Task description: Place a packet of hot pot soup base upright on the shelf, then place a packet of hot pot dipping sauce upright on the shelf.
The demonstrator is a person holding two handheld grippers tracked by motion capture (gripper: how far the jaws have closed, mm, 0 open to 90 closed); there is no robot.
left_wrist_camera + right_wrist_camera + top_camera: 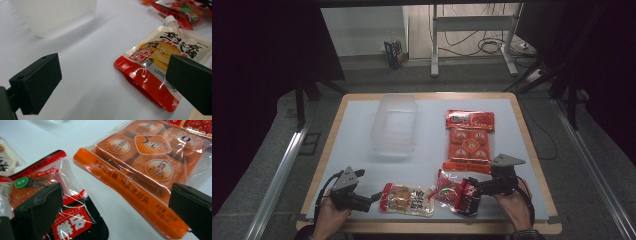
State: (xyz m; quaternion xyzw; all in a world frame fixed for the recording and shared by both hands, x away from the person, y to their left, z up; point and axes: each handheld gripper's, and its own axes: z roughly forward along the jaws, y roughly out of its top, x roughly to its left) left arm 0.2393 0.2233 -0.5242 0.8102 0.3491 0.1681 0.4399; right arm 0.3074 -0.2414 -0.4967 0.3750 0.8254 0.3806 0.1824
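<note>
A spouted sauce pouch (407, 199) (160, 62) with a red bottom lies flat at the front of the table. My left gripper (371, 199) (115, 85) rests just left of it, open, with bare table between the jaws; the right jaw overlaps the pouch's edge in the left gripper view. A red and black snack packet (457, 192) (62, 207) lies right of the pouch. My right gripper (474, 189) (117, 212) stands open at that packet's right end. A large orange pack of blocks (469, 141) (142, 167) lies behind it.
A clear plastic box (395, 125) (52, 15) stands at the middle back of the white table (357, 145). The wooden table edge (422, 227) runs close in front of both hands. A desk frame and cables stand on the floor beyond.
</note>
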